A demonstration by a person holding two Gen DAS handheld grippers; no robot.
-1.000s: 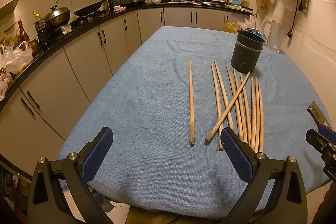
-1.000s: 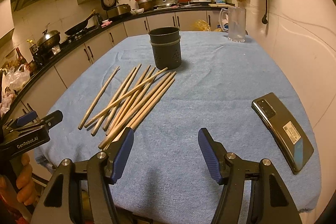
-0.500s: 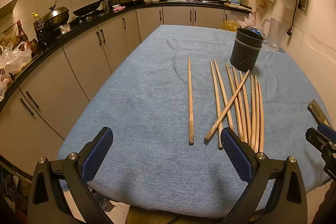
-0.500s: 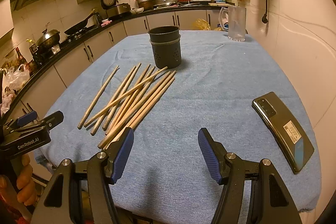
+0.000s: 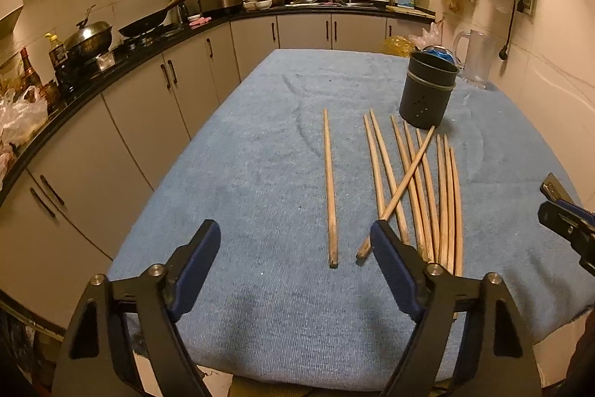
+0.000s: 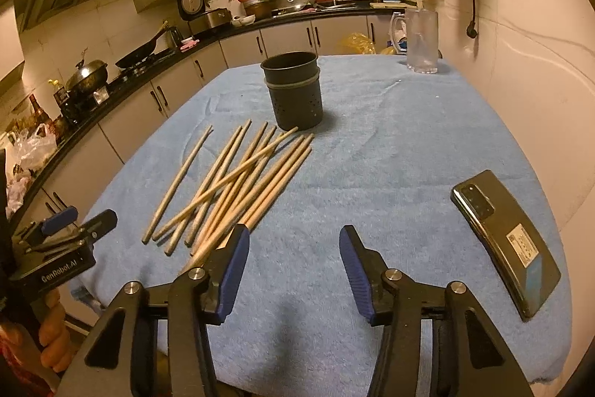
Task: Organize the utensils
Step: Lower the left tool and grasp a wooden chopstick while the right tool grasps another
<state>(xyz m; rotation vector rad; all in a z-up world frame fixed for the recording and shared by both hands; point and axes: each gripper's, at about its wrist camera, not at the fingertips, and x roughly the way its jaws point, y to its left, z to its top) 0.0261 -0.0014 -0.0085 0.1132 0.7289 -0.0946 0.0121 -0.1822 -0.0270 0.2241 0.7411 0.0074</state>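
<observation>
Several wooden chopsticks [image 5: 416, 185] lie in a loose bundle on the blue cloth; one single chopstick [image 5: 330, 188] lies apart to their left. The bundle also shows in the right wrist view [image 6: 238, 185]. A dark perforated holder cup [image 5: 427, 92] stands upright behind them, and shows in the right wrist view [image 6: 293, 92]. My left gripper [image 5: 297, 265] is open and empty, just short of the near chopstick ends. My right gripper [image 6: 292, 270] is open and empty, with its left finger over the bundle's near ends.
A black phone [image 6: 502, 237] lies on the cloth at the right. A clear glass jug [image 6: 420, 39] stands at the far right by the wall. The table [image 5: 223, 322] is covered in blue towel; kitchen counters [image 5: 111, 62] run along the left and back.
Both grippers have moved slightly forward toward the chopsticks. Nothing on the table has moved.
</observation>
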